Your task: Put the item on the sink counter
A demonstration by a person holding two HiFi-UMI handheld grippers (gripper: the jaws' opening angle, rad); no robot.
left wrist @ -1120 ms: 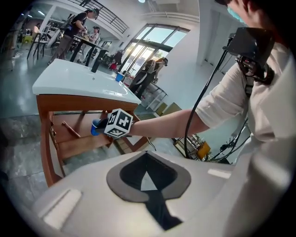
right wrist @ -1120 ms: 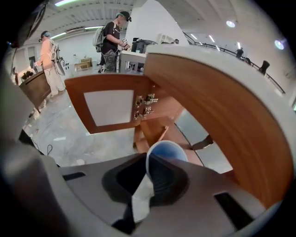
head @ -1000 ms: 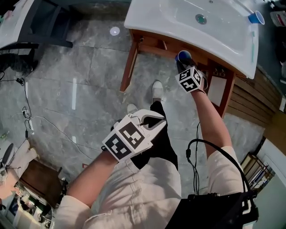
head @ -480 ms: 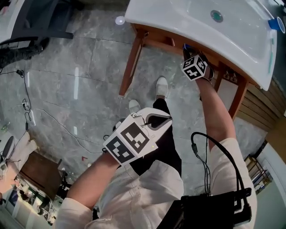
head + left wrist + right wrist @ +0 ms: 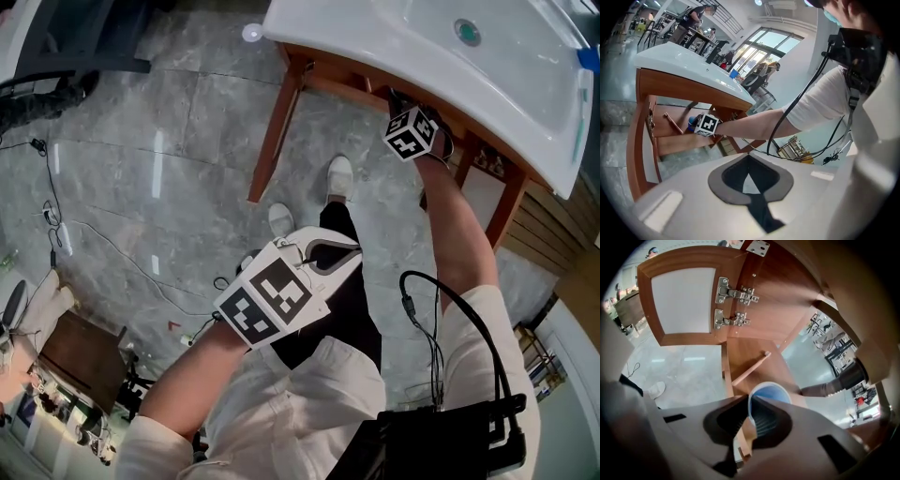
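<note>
A blue cup [image 5: 771, 398] stands on the wooden shelf [image 5: 759, 362] inside the cabinet under the white sink counter [image 5: 375, 47]. My right gripper [image 5: 749, 403] is shut on the cup's wall, one jaw inside the rim and one outside. In the head view this right gripper [image 5: 397, 101] reaches beneath the counter's front edge, which hides the cup. The left gripper view shows the cup [image 5: 692, 123] beside the right gripper [image 5: 701, 124]. My left gripper [image 5: 345, 251] hangs in front of the person's legs, shut and empty, its tips [image 5: 749, 157] meeting.
The cabinet door [image 5: 682, 305] stands open on two metal hinges [image 5: 733, 305]. A wooden stick [image 5: 750, 369] lies on the shelf and a dark pipe [image 5: 834, 385] runs past it. Another blue cup [image 5: 591, 56] sits on the counter's far right. Cables [image 5: 103, 253] lie on the floor.
The right gripper and the cup have gone farther in under the counter's edge; the cup no longer shows in the head view. The left gripper has barely moved.
</note>
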